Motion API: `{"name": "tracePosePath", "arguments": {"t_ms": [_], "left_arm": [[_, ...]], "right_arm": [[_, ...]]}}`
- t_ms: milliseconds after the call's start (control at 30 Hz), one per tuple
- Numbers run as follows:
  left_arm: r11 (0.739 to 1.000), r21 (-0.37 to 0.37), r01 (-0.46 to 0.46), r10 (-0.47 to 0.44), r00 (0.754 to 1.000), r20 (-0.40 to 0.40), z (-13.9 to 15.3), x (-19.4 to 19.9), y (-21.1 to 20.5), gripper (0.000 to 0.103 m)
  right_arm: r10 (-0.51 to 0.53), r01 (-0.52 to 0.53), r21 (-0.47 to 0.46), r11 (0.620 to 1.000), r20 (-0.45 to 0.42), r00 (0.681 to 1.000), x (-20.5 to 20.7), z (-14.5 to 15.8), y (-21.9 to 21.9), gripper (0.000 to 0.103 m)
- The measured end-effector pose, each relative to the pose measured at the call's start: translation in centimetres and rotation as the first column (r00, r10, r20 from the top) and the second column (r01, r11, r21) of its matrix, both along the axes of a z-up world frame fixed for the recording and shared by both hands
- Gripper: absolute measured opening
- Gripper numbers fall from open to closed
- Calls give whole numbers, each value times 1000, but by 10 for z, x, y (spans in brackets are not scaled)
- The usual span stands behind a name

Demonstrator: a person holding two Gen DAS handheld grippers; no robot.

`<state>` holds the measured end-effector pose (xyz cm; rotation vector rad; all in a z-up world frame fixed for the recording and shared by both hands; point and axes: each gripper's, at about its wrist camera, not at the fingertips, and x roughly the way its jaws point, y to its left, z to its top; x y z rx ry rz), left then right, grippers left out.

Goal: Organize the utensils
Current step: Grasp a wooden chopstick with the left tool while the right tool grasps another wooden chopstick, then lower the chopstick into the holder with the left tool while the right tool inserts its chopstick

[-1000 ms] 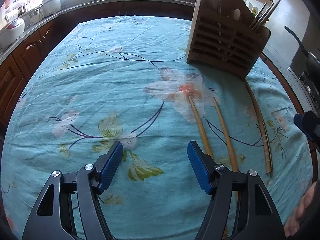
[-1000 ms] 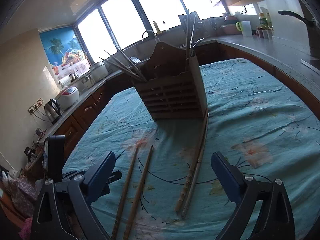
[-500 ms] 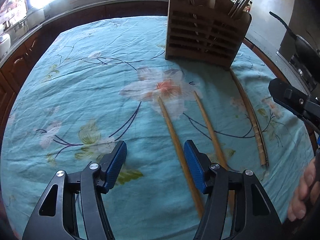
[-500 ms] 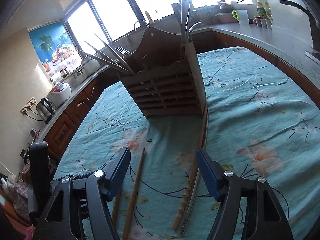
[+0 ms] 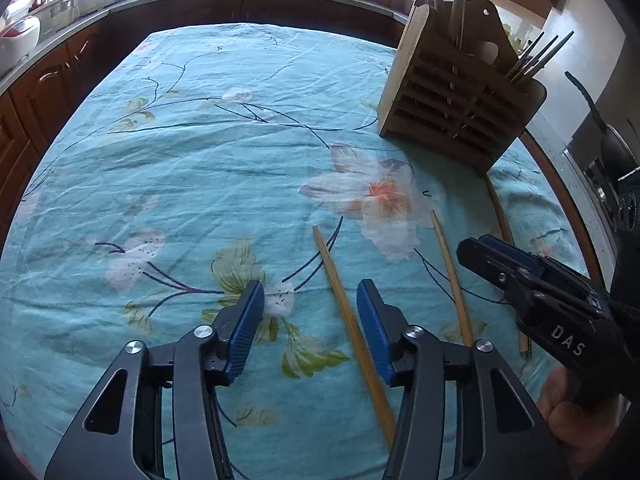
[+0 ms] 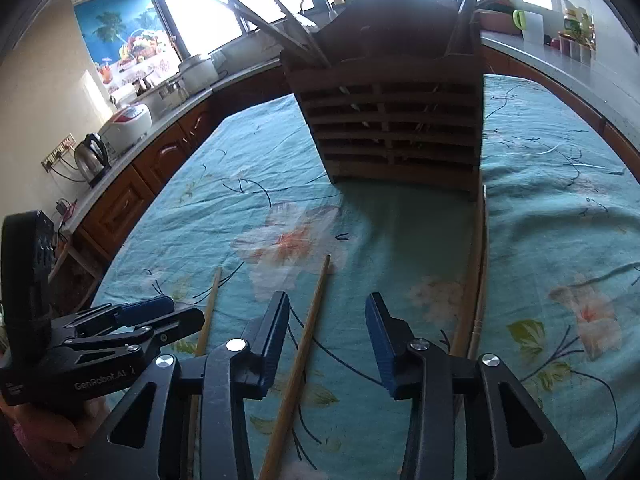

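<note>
Where the teal flowered cloth covers the surface, two loose wooden chopsticks lie side by side, both running toward the wooden utensil holder. The left chopstick passes between the fingers of my left claw, closer to the right pad, and nothing is pinched; that claw stands open over the cloth. The second chopstick runs up between the fingers of my right claw, nearer the left pad, and this claw too is spread open and has hold of nothing. In the left view the right claw's black body reaches in from the right edge, above that second stick. Further right, a longer pair of bamboo sticks lies together on the cloth, its far end touching the holder's corner. The holder stands upright, slatted at the front, with metal chopsticks leaning out of its right compartment and more handles sticking up from the left one. Beyond the cloth, a kettle sits on the kitchen worktop.
</note>
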<state>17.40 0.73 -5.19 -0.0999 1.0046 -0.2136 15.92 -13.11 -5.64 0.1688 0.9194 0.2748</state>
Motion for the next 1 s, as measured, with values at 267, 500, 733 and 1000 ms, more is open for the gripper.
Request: {"name": "tracePosePath", "arguments": {"t_ms": [267, 500, 733, 1000], "left_arm": [[997, 69, 25, -27, 999, 29, -2, 14, -15, 14], [998, 58, 39, -41, 999, 35, -2, 15, -15, 7], [998, -60, 28, -25, 998, 55, 16, 4, 1, 5], [988, -142, 62, -39, 987, 158, 64, -24, 9, 5]], "right_arm": [[48, -50, -177, 983, -19, 999, 19, -12, 30, 29], [52, -52, -164, 985, -8, 999, 14, -12, 25, 7], [25, -25, 11, 1000, -5, 1000, -1, 7, -3, 5], [-25, 14, 110, 994, 97, 995, -30, 53, -35, 5]]}}
